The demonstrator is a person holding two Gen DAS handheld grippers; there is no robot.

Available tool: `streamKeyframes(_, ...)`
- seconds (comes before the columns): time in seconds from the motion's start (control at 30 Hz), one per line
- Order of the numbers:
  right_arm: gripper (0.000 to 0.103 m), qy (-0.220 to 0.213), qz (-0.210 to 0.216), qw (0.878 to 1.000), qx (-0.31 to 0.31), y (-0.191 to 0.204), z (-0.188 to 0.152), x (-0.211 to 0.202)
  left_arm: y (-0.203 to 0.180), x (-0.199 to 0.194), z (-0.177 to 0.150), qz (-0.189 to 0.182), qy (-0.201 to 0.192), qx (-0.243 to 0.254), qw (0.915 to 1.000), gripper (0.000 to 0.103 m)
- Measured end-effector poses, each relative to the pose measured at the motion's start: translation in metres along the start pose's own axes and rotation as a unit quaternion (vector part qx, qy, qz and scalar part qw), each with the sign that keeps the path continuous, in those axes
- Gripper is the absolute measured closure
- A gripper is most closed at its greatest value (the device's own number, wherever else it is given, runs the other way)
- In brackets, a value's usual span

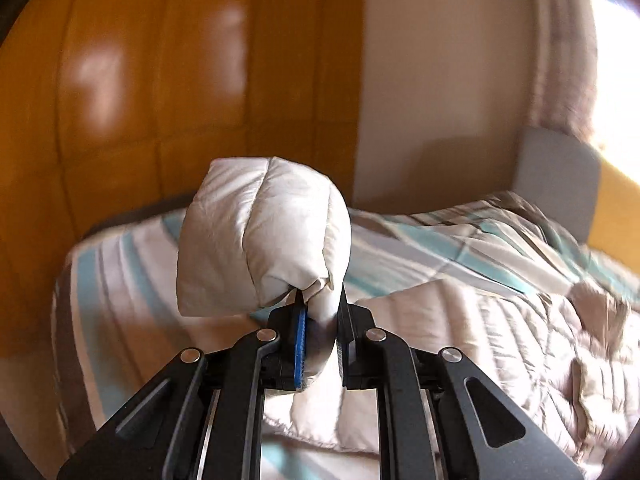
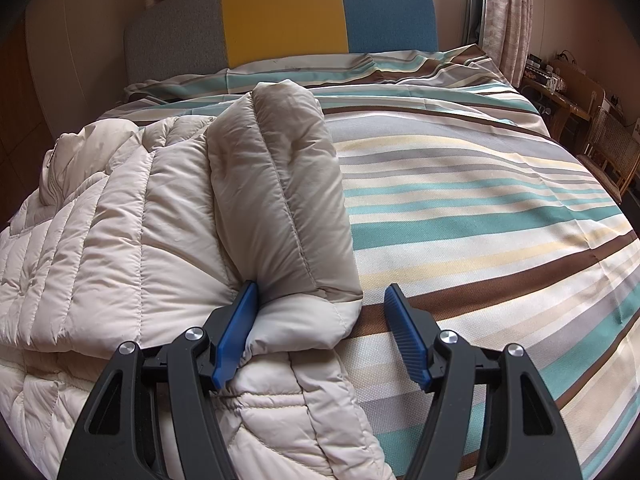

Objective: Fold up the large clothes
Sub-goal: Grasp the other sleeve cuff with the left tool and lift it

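**A:** What does your left gripper (image 1: 322,312) have?

**B:** My left fingers (image 1: 301,344) are clamped on a bunched end of the cream puffer jacket (image 1: 264,236). In the left wrist view that padded end stands up in the middle of the frame, puffed above the pinch, with the orange wooden wardrobe (image 1: 160,80) behind it at upper left. The rest of the jacket lies at lower right of that frame, on the bed's striped duvet (image 1: 420,248). That view is smeared, so I can't tell which part of the jacket I have pinched.

**B:** And the right gripper (image 2: 324,312)?

**A:** My right fingers (image 2: 236,340) stand apart, not pressing anything. In the right wrist view the blue pad on the left touches the cuff end of the jacket's sleeve (image 2: 276,192), which runs up the centre of the frame, folded over the quilted body. The pad on the right hangs clear over the duvet.

**B:** Where is the jacket overall?

**A:** It fills the left half of the right wrist frame, spread on the bed. The grey, yellow and blue headboard (image 2: 280,20) sits at the top, and a wooden chair (image 2: 612,148) at the far right edge.
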State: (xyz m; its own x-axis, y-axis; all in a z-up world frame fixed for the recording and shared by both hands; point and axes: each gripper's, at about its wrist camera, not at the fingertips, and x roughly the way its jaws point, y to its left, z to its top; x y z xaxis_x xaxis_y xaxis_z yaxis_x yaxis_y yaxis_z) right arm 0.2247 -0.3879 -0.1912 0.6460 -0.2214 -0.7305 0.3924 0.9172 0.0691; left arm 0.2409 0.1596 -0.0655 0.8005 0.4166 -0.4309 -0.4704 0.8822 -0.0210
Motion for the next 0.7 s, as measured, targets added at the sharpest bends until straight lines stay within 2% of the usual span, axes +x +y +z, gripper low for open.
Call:
streamKeyframes(0.13, 0.038, 0.001, 0.001, 1.000, 0.001, 0.000, 0.000, 0.000, -0.034, -0.015, 0.008, -0.023, -0.027, 0.079, 0.9963, 0.091)
streamKeyframes(0.3, 0.038, 0.001, 0.001, 1.000, 0.001, 0.000, 0.001, 0.000, -0.074, -0.026, 0.006, -0.056, -0.025, 0.135, 0.9889, 0.091)
streamKeyframes(0.5, 0.038, 0.001, 0.001, 1.000, 0.001, 0.000, 0.001, 0.000, -0.121, -0.044, -0.012, -0.109, -0.023, 0.167, 0.9797, 0.091)
streamKeyframes(0.7, 0.038, 0.002, 0.003, 1.000, 0.003, -0.002, 0.000, 0.001, -0.165, -0.065, -0.040, -0.160, -0.006, 0.193, 0.9680, 0.091)
